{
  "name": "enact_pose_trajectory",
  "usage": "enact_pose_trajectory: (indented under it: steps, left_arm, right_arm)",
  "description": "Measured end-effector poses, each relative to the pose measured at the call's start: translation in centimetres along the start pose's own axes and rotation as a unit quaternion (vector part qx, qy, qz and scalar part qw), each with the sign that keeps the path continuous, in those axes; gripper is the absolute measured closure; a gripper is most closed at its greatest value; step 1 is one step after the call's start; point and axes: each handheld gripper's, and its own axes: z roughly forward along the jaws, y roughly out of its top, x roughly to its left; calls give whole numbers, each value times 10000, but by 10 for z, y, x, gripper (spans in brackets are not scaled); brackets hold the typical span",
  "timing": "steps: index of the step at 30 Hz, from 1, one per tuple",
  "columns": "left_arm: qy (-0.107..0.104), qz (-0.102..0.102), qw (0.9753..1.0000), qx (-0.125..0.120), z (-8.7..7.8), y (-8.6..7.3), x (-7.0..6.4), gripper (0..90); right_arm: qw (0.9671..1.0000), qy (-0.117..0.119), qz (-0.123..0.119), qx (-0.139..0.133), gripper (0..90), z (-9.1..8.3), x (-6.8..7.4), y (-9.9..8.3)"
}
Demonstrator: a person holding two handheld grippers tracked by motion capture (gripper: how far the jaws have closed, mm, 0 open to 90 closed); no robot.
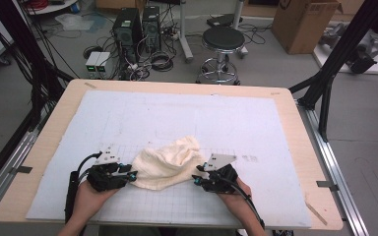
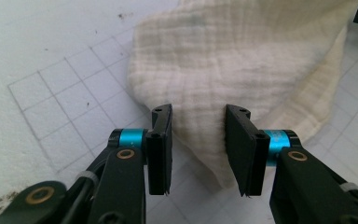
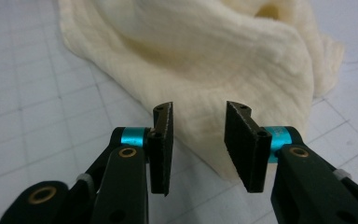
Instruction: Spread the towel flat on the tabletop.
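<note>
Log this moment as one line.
cloth: crumpled on mat | left gripper: open, jaws at cloth corner | right gripper: open, jaws at cloth edge | grasp: not yet made

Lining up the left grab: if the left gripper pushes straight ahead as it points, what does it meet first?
Probably the cream cloth: a corner lies between the open jaws of the left gripper.

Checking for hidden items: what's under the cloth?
The cloth lies crumpled on the gridded mat, which shows all around it. Whatever its folds cover cannot be seen.
</note>
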Motion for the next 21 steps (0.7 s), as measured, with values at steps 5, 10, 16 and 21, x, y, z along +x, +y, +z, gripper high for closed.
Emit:
enact_pose_trajectory:
  steps: [5,10,16,21]
  left_arm:
    - [-45,143,9998,137,8,-1,1,718]
    - [-31,195,9998,89,6,-1,-1,800]
    - [-77,190,9998,-63,1,0,-5,850]
    - [-196,138,9990,-375,-10,2,-12,860]
  right_arm:
    - [9999,-66,-58,97,723,5,-4,-1]
    - [9999,-5,-78,83,845,8,-7,0]
    - [9999,139,-69,-74,868,-6,-8,4]
    - [9992,130,-209,-325,868,-30,-6,14]
